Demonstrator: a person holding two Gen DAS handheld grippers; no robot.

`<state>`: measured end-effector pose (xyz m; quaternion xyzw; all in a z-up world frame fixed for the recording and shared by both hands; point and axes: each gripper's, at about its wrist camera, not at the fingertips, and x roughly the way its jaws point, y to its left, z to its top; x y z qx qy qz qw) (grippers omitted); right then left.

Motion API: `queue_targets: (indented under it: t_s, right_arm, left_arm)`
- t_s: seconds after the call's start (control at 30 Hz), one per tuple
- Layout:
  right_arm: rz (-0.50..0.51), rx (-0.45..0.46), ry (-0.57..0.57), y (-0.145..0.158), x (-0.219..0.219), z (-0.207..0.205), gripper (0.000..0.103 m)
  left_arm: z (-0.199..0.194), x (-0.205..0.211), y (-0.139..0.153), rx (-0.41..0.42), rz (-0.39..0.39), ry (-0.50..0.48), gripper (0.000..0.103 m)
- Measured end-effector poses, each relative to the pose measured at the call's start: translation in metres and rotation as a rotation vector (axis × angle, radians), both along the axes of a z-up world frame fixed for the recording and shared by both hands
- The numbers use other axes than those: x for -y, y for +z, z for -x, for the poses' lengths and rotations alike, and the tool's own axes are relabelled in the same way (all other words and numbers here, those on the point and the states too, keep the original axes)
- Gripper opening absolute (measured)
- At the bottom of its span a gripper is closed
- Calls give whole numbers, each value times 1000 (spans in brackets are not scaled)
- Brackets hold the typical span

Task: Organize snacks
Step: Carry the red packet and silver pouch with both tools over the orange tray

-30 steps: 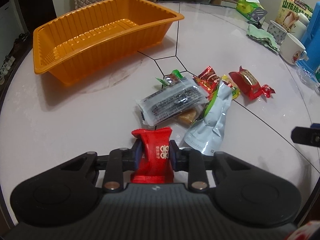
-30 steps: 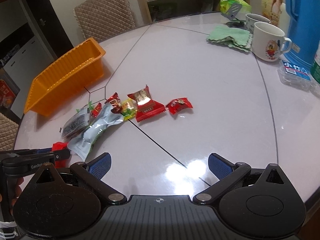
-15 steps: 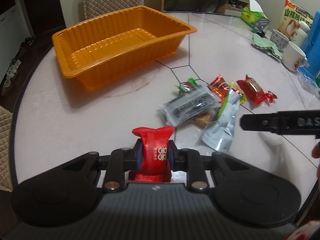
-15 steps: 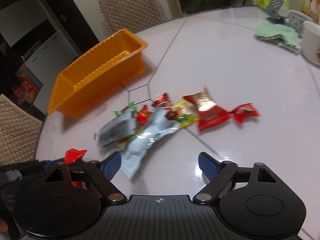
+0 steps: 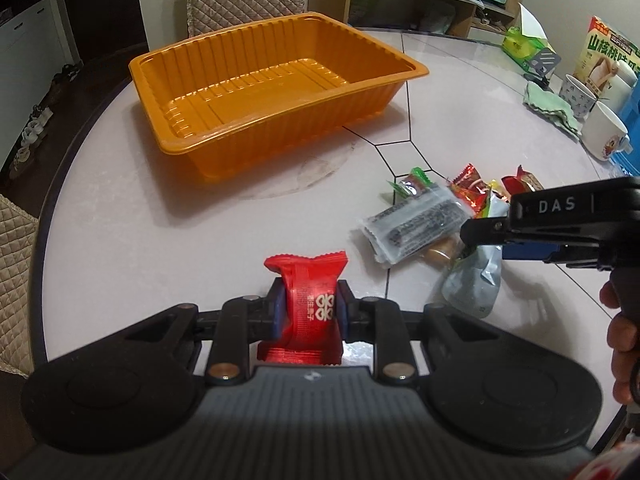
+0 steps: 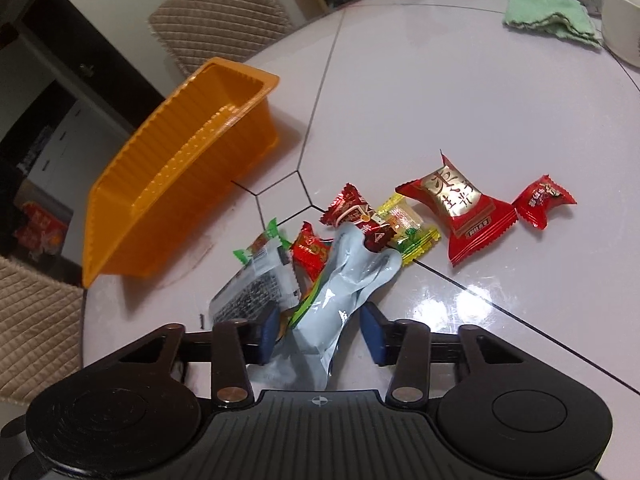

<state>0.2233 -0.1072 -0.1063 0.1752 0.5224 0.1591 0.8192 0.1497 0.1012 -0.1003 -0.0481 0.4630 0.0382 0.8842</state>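
Left wrist view: my left tongs (image 5: 310,312) are pinched on a red snack packet (image 5: 308,300), 1 blue pad pressing each flat side. The packet stands upright between the pads, its crimped, serrated top edge flaring above them and its glossy film bearing a white emblem. It hangs above the pale, glossy table (image 5: 160,240), short of the orange tray (image 5: 256,92). The tray is thin moulded plastic, rectangular, with ribbed walls and a rolled rim; nothing lies in it.

Right wrist view: my right tongs (image 6: 320,334) are spread partway, and the blue pads flank the lower end of a pale grey-blue pouch (image 6: 344,280) without clearly gripping it; I cannot tell whether either pad touches the film. The pouch is soft, creased and twisted at its upper end. It lies in a loose pile with a clear packet with dark contents (image 6: 256,292), a green-edged packet (image 6: 262,244), 2 small red wrapped sweets and a yellow-green packet (image 6: 408,228). A larger red-and-gold packet (image 6: 456,208) and a small red sweet (image 6: 542,200) lie just to the right of the pile. A folded green cloth (image 6: 548,16) and a white mug (image 6: 620,16) sit at the far side of the table.
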Motion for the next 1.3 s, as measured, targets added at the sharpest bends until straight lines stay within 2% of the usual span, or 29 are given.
queue_targets:
  t_s: [0.13, 0.27, 0.53, 0.7, 1.0, 1.3]
  right_arm:
    - [24, -1, -11, -3, -5, -1, 41]
    - [91, 22, 34, -1, -15, 0, 39]
    - [178, -45, 237, 4, -15, 11, 34]
    - [261, -23, 320, 6, -12, 28, 34]
    - [263, 33, 297, 0, -14, 39, 32]
    - [219, 108, 341, 25, -22, 43, 31]
  left_arm:
    - [-2, -4, -1, -1, 5, 2, 23]
    - [-3, -4, -1, -1, 11, -5, 23]
    - [-4, -2, 1, 6, 22, -26, 23]
    - [-3, 1, 1, 3, 27, -43, 23]
    - [0, 4, 5, 4, 20, -56, 23]
    - [-3, -2, 22, 36, 27, -58, 23]
